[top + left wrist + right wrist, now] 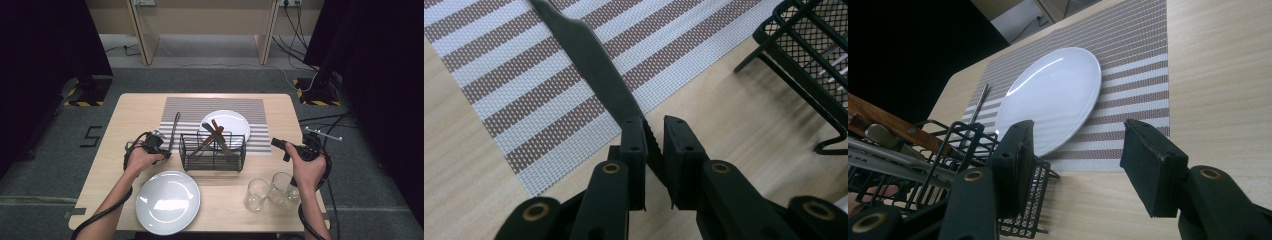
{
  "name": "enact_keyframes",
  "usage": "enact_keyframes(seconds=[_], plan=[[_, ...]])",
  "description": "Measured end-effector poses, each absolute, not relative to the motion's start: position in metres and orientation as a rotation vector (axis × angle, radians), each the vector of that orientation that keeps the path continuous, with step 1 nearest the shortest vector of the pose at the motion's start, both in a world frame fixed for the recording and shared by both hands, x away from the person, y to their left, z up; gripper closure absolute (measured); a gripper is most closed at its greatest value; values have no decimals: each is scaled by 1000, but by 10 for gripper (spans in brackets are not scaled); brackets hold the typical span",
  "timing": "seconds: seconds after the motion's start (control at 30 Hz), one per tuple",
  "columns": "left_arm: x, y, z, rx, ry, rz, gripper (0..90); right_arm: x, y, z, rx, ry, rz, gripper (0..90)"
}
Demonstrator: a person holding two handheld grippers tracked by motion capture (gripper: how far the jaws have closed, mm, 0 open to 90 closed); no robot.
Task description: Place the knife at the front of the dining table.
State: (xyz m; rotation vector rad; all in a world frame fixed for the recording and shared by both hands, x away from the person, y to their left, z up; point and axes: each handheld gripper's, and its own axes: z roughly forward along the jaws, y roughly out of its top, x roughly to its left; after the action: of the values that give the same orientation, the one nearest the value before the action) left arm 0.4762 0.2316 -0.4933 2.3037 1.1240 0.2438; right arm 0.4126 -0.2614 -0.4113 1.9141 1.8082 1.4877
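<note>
The left gripper [653,137] is clamping a dark utensil [594,65] over the striped placemat [499,100]. The right gripper [1075,160] is waiting, jaws apart. More cutlery is sitting in the wire basket [212,152].

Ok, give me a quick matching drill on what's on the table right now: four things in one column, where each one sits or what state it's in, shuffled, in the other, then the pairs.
Things:
1. knife
2. wire basket
3. two glasses
4. right gripper

Places or states:
A. jaws open, nothing between them
B. near edge of the table, by the right hand
C. clamped in the left gripper, blade over the striped placemat
D. middle of the table, holding cutlery

Pairs: 1-C, 2-D, 3-B, 4-A
</note>
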Motion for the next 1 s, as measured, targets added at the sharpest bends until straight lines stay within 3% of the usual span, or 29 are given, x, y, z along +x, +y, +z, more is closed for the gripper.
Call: enact_keyframes(seconds=[1.0], plan=[[501, 224, -491, 2309, 1165, 270, 789, 413, -262, -412, 1916, 1808, 1483, 466]])
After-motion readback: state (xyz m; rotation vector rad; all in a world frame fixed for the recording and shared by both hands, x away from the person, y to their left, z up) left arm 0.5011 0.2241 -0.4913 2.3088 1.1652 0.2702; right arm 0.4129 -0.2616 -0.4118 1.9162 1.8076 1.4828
